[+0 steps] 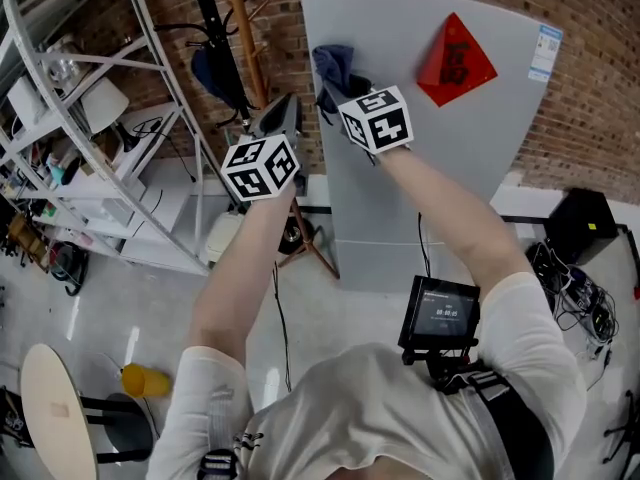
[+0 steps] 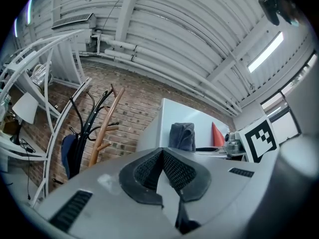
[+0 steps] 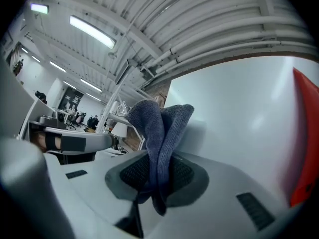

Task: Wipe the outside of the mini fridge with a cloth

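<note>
Soft, nappy blue-grey cloth (image 3: 159,128), mid-frame. Smooth, faintly glossy pale-grey mini fridge (image 1: 430,158) skin. Matt grey plastic on right gripper (image 3: 158,171), with black cross-hatched pads (image 3: 130,172). Rough red brick wall (image 1: 590,98), right edge. Varnished wooden coat stand (image 2: 103,133), left. White-painted metal shelving (image 1: 150,223).

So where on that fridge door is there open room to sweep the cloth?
Bare grey runs between the cloth and the red diamond sign, and below that sign to the door seam. Upper right is tighter, with sign and sticker. Left of the fridge, the coat rack crowds in.
</note>
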